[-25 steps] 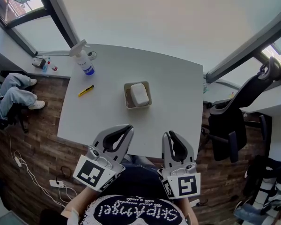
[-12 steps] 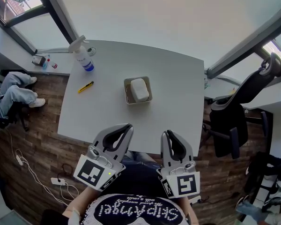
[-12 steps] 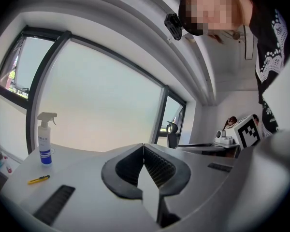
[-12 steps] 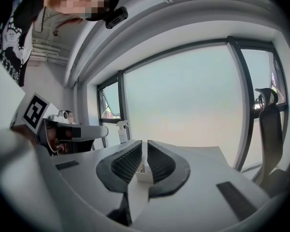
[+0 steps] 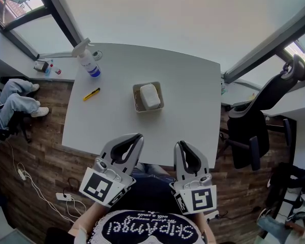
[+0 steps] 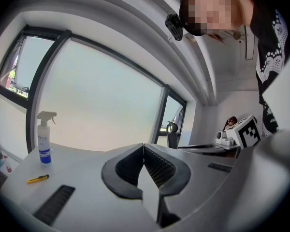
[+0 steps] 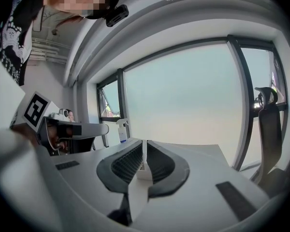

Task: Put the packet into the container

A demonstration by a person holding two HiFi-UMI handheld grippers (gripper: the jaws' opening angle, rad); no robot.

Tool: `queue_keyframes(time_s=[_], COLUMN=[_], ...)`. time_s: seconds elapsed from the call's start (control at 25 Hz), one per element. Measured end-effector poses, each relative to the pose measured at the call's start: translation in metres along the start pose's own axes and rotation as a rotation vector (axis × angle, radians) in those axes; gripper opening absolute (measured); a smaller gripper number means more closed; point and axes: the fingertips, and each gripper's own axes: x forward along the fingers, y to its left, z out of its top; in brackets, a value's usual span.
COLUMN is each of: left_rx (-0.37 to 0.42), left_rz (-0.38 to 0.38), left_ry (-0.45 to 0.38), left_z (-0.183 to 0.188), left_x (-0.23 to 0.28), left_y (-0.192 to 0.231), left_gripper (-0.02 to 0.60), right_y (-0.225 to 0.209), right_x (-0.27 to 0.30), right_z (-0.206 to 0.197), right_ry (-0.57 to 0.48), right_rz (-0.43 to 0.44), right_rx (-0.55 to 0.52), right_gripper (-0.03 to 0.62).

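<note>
**While both claws hang at the near edge, the packet lies in the container**

As I look down through the head camera, the things around the work area all sit off to the sides of the table (image 5: 193, 100). A spray bottle (image 5: 86, 62) stands upright at the far left corner. A yellow cutter (image 5: 92, 94) lies flat nearer me, to the left of the line from my grippers to the middle of the table. A black office chair (image 5: 259, 116) stands off the right side. A seated person's legs (image 5: 12, 103) show at the left, and a white power strip (image 5: 63, 197) lies on the wood-plank floor (image 5: 35, 156).

The tabletop is smooth, matt white with rounded corners. The bottle is pale with a blue band and a white trigger head. My jaws are pale grey shells lined with black ribbed pads.

The container (image 5: 136, 98) is a squarish beige tub with rounded corners and a thin rim, sitting near the table's centre. The packet (image 5: 150, 95) is inside it: white, soft-looking and pillow-shaped, lying toward the right wall, with a strip of the tub's floor showing on its left.

Both grippers hover at the table's near edge, well apart from the tub. The left gripper (image 5: 137, 138) has its tips pressed together, with nothing between them. The right gripper (image 5: 181, 145) is closing, down to a thin slit, and it grips nothing either.
</note>
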Motion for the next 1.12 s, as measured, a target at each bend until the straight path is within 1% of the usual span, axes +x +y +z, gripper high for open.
queue_keyframes(time_s=[0.56, 1.12], left_rx=[-0.002, -0.001], left_rz=[-0.014, -0.024], left_ry=[0.015, 0.007], left_z=[-0.004, -0.001], left_x=[0.003, 0.002], left_y=[-0.004, -0.002], left_gripper=[0.008, 0.008], right_y=[0.004, 0.005], right_x=[-0.001, 0.001], right_z=[-0.012, -0.004], right_ry=[0.044, 0.025], right_rz=[0.027, 0.022], right_rx=[0.011, 0.009], right_gripper=[0.025, 0.021])
